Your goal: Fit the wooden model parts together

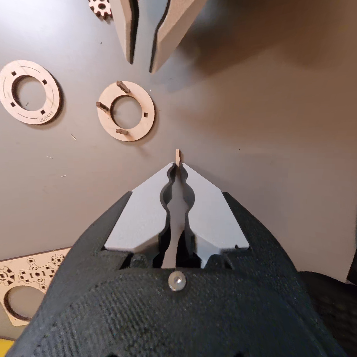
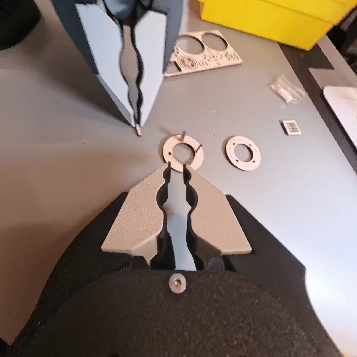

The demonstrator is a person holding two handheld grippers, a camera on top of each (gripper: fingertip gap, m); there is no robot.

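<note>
Tabletop [image 1: 251,135], flat and grey, carries everything here; a yellow plastic bin [image 2: 270,21] sits at its far edge in the right wrist view, cut off by the frame; beside it lies a pale rectangular wooden parts sheet [image 2: 204,56] with two large round holes, partly hidden behind the left gripper [image 2: 137,127]. That left gripper pinches a thin pale wooden peg [image 1: 177,156] at its very tips, the peg's forked end sticking out beyond them, just beside the ring with pegs. The right gripper [image 2: 176,166] has its fingers spread with nothing between them, the tips over the near rim of that ring; whether they touch it I cannot tell.

The flat light-wood ring with pegs [image 1: 125,112] lies on the table; three short dark-ended pegs stand in its square slots, and a fourth slot shows bare. A second flat wooden ring [image 1: 31,92], with four small square holes and no pegs, lies well apart to one side. A small wooden gear [image 1: 100,8] is cut off at the top edge; a clear plastic bag [image 2: 286,90] and a small gridded tile [image 2: 290,129] are too blurred to make out.
</note>
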